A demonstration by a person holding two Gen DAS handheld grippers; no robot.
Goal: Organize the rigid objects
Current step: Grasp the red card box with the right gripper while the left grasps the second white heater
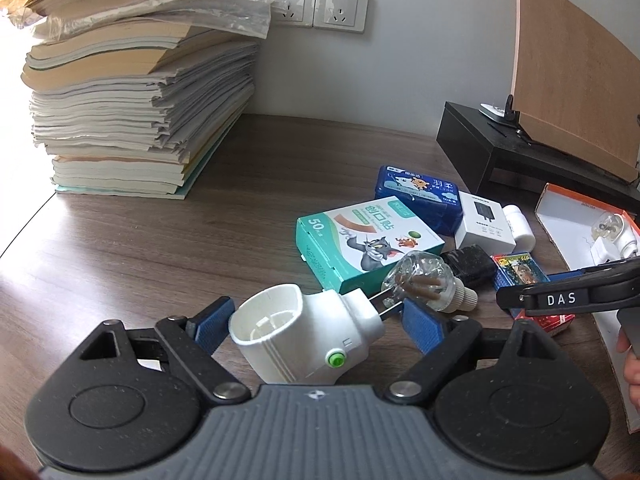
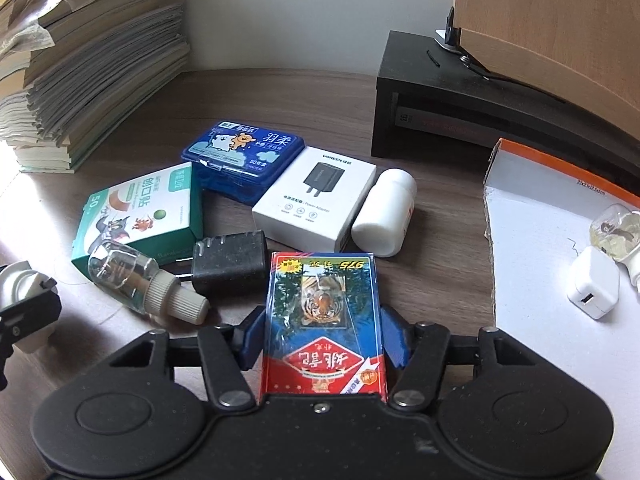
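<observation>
Two grippers worked over the wooden desk [image 2: 280, 92], each with something between its blue pads. The right gripper [image 2: 323, 342] was clamped on a card box [image 2: 323, 320], red at the near end and blue toward the far end, with a tiger printed on its top face. The left gripper [image 1: 316, 320] stood wide around a white plug-in heater [image 1: 304, 336] with a round open socket, a green button and two metal prongs; the left pad touched the socket, while the right pad sat beside the prongs, so a firm grip could not be told.

Just beyond lay a clear glass bottle [image 2: 120, 276] with a ribbed beige cap, on its side beside a black charger [image 2: 230, 264]. Farther back sat a green plaster box [image 2: 140, 216], a white adapter box [image 2: 316, 196], a white pill bottle [image 2: 384, 212] and a blue plastic case [image 2: 240, 156]. At right, an open cardboard box [image 2: 532, 232] held a small white charger [image 2: 592, 286] and another glass bottle [image 2: 612, 230].
</observation>
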